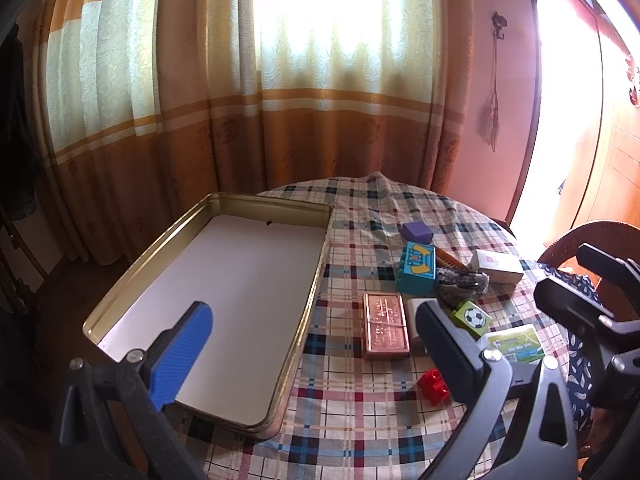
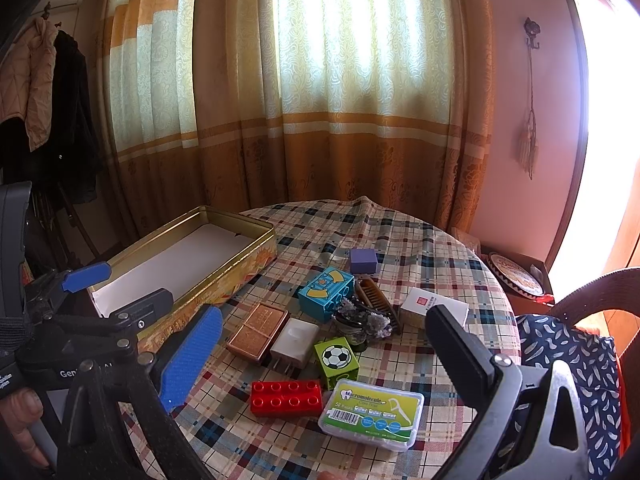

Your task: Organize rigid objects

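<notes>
An open gold tin [image 1: 320, 276] [image 2: 224, 280] with a white floor lies on the left of the round table. Right of it lie a copper case [image 1: 385, 324] [image 2: 258, 330], a white charger [image 2: 294, 342], a teal brick [image 1: 416, 266] [image 2: 326, 290], a green football block [image 1: 472, 317] [image 2: 336, 358], a red brick [image 1: 434, 386] [image 2: 286, 398], a floss-pick box [image 2: 372, 412], a purple cube [image 1: 417, 232] [image 2: 363, 261] and a white box [image 1: 498, 266] [image 2: 434, 306]. My left gripper [image 1: 316, 336] is open above the tin's near right edge. My right gripper [image 2: 326, 356] is open above the pile, empty.
A plaid cloth [image 2: 400, 232] covers the table. A comb [image 2: 376, 300] and a grey glittery item [image 2: 362, 322] lie in the pile. Curtains hang behind. A chair with blue patterned fabric [image 2: 568, 356] stands at the right. Coats [image 2: 52, 120] hang at the left.
</notes>
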Available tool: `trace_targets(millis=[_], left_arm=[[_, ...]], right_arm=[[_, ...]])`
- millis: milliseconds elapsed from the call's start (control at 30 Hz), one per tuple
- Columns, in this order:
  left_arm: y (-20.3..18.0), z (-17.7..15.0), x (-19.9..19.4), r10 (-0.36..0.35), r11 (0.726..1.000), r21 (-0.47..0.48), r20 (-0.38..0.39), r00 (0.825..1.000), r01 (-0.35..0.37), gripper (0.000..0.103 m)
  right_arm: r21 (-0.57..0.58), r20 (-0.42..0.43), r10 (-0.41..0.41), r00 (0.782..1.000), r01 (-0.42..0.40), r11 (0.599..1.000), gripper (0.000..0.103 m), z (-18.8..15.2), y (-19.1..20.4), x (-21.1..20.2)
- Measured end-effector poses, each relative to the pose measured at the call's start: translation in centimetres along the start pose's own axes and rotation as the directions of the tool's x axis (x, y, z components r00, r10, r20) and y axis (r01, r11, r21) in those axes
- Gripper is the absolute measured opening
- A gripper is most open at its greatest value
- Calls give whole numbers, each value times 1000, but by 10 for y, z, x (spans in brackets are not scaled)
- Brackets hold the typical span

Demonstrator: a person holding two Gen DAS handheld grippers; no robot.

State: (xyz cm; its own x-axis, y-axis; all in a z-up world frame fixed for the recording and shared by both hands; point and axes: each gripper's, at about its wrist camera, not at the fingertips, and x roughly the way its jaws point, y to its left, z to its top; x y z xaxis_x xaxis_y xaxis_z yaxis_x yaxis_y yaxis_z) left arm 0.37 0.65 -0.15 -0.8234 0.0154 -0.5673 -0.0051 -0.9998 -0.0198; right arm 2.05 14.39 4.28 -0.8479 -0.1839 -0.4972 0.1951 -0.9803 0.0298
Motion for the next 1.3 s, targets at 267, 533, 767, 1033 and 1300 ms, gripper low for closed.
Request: trace_targets(millis=[267, 533, 767, 1033, 1300], left_arm=[[-2, -2, 1, -2, 1000, 7, -1, 1000, 2, 103], [-5, -5, 3, 2, 1000, 20, -1, 1000, -2, 103], [-10, -7, 5, 0, 999, 32, -9, 1000, 0, 103], [-21, -12, 10, -9, 998, 60, -28, 1000, 11, 103], [-42, -21, 20, -42, 992, 118, -45, 998, 47, 103]], right_arm=[[-1, -5, -2, 1000, 2, 1000, 103, -2, 0, 2], [-1, -13, -8, 1000, 8, 1000, 103, -4, -3, 4], [8, -26, -24, 999, 24, 1000, 103, -8, -12, 6], [14, -53, -51, 997, 52, 999, 103, -17, -23, 11], [27, -142, -125, 982, 130, 991, 102, -47, -50, 28]])
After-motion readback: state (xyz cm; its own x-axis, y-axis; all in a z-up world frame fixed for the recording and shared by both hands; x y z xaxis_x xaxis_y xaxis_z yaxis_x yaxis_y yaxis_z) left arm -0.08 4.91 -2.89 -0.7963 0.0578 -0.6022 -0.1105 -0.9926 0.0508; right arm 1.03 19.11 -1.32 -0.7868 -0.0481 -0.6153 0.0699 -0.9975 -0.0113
